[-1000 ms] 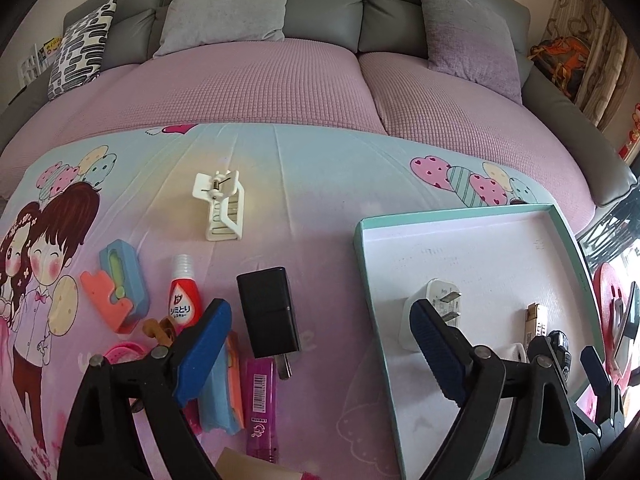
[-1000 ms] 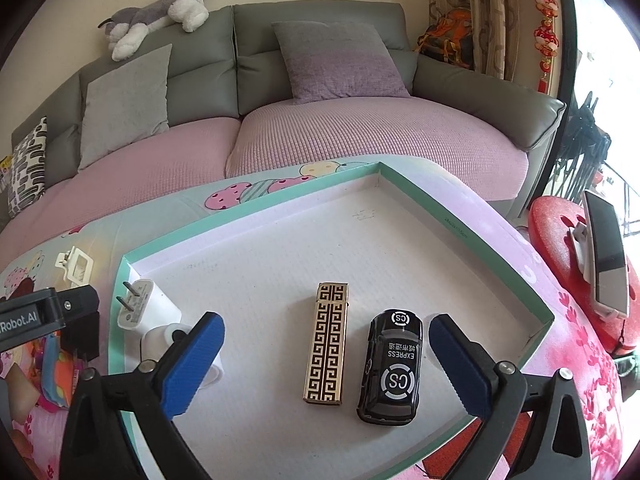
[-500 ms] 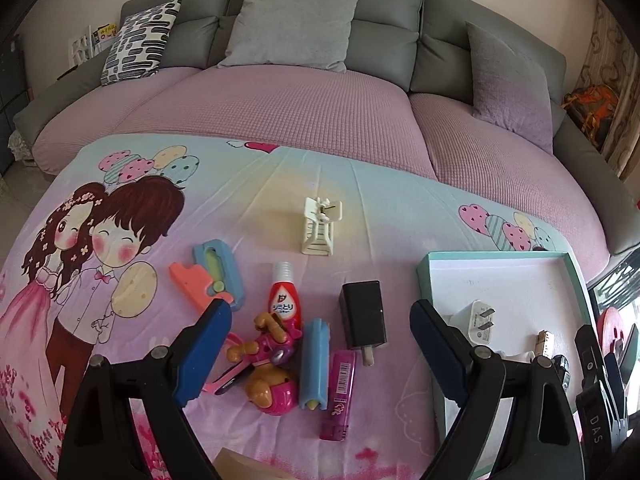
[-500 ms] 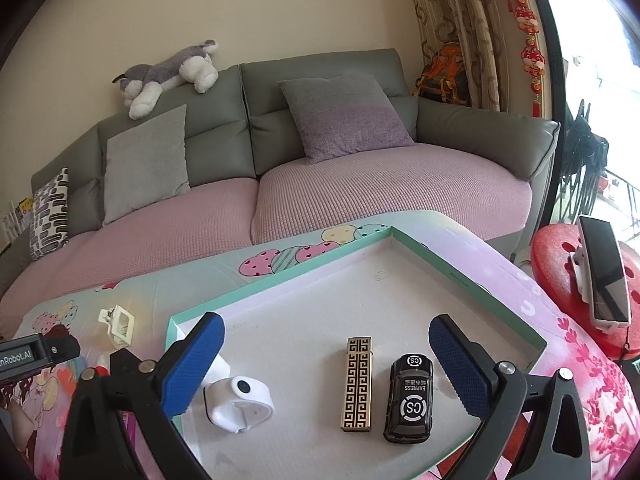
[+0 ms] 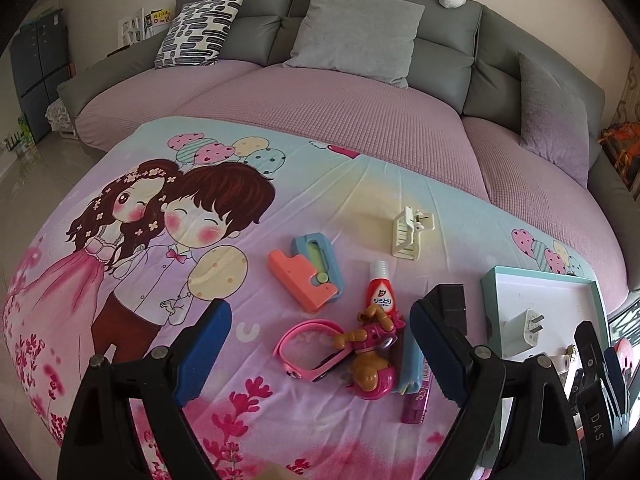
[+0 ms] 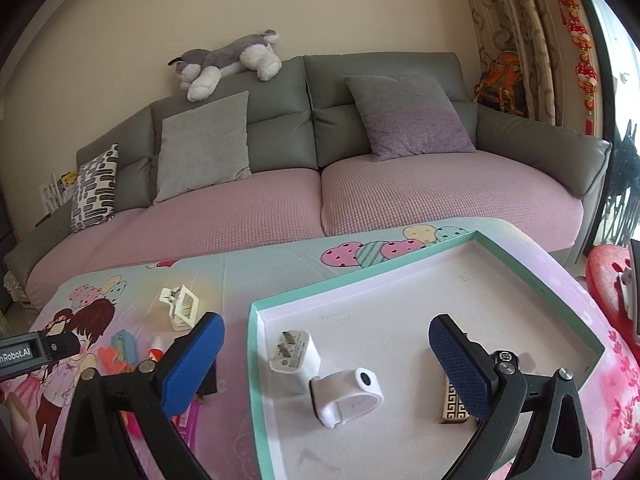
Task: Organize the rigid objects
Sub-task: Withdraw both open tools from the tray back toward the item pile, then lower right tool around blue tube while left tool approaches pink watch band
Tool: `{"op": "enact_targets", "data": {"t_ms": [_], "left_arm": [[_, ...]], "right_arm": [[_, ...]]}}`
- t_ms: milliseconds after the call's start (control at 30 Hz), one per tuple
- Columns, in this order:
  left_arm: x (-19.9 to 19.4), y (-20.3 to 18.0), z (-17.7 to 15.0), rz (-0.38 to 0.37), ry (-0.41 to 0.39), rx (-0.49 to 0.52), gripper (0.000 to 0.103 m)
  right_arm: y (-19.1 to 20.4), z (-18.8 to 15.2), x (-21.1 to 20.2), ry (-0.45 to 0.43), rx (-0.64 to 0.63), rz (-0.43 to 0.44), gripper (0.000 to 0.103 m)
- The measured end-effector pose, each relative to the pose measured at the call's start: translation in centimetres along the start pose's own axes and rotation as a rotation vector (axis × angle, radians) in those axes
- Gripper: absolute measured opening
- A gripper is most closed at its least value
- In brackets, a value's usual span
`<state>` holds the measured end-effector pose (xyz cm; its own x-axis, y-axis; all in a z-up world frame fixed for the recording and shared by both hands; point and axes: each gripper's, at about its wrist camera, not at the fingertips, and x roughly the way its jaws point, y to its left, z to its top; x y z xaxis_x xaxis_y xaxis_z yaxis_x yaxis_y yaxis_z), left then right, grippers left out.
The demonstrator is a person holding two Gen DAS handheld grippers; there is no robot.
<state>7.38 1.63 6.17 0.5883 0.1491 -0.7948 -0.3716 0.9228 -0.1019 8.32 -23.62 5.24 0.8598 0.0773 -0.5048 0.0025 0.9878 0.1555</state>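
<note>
Loose small items on a cartoon-printed cloth, with a teal-rimmed tray partly filled.

In the left wrist view the left gripper [image 5: 316, 354] is seen spread wide with nothing pinched; between and just above its blue pads lie a pink band [image 5: 304, 346], a brown and pink toy dog [image 5: 370, 354], a red and white tube [image 5: 382, 294] and an orange and blue block [image 5: 306, 272]. A cream hair clip [image 5: 410, 232] is found further up, right of centre. A black adapter [image 5: 452, 308] is partly hidden behind the right pad. In the right wrist view the right gripper [image 6: 326, 364] is likewise held open and empty over the tray [image 6: 253, 360], which fills the lower right of the frame. Inside the tray are a white plug [image 6: 296, 354], a white band [image 6: 348, 396] touching it, and a gold patterned box [image 6: 454, 406] behind the right pad.
</note>
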Motion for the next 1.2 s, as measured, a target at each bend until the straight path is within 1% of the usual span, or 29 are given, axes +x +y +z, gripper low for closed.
{"op": "enact_targets", "data": {"t_ms": [67,333,500,633,733,800,900,967,1033,1067,1133,1167,1200], "left_arm": [[0.1,1.2,-0.1,0.014,0.006,-0.022,0.091],[1.0,5.6,-0.9,0.047,0.047,-0.109,0.091],[1.8,7.0,-1.3,0.050,0.074,-0.137,0.091],[2.2,7.6,-1.5,0.044,0.091,-0.144,0.091],[2.6,8.1,-1.6,0.043,0.102,-0.159,0.091],[3.1,8.4,-1.7,0.039,0.111,-0.164,0.091],[4.5,8.4,-2.0,0.034,0.142,-0.163,0.091],[5.5,8.4,-2.3,0.023,0.170,-0.167,0.091],[6.3,8.3,-2.6,0.012,0.187,-0.166,0.091],[6.5,8.2,-2.7,0.012,0.195,-0.161,0.091],[6.9,8.1,-2.8,0.018,0.203,-0.150,0.091],[7.0,7.9,-2.8,0.020,0.206,-0.143,0.091],[7.1,7.8,-2.8,0.020,0.208,-0.135,0.091]], "right_arm": [[1.3,-0.2,0.2,0.014,-0.016,0.041,0.103],[6.2,-1.8,1.7,0.091,-0.089,0.139,0.103],[8.7,-3.1,2.8,0.144,-0.143,0.168,0.103],[10.2,-4.1,3.9,0.201,-0.150,0.203,0.103],[10.9,-4.8,4.5,0.239,-0.165,0.207,0.103],[11.0,-5.1,4.8,0.261,-0.170,0.192,0.103],[10.7,-5.7,5.7,0.302,-0.157,0.177,0.103],[10.5,-5.9,6.0,0.318,-0.146,0.177,0.100],[10.5,-6.0,6.1,0.324,-0.138,0.178,0.091],[10.5,-6.1,6.1,0.326,-0.139,0.178,0.089],[10.8,-6.2,6.2,0.334,-0.151,0.181,0.078],[10.9,-6.3,6.2,0.335,-0.157,0.182,0.075],[11.0,-6.3,6.2,0.335,-0.162,0.183,0.070]]}}
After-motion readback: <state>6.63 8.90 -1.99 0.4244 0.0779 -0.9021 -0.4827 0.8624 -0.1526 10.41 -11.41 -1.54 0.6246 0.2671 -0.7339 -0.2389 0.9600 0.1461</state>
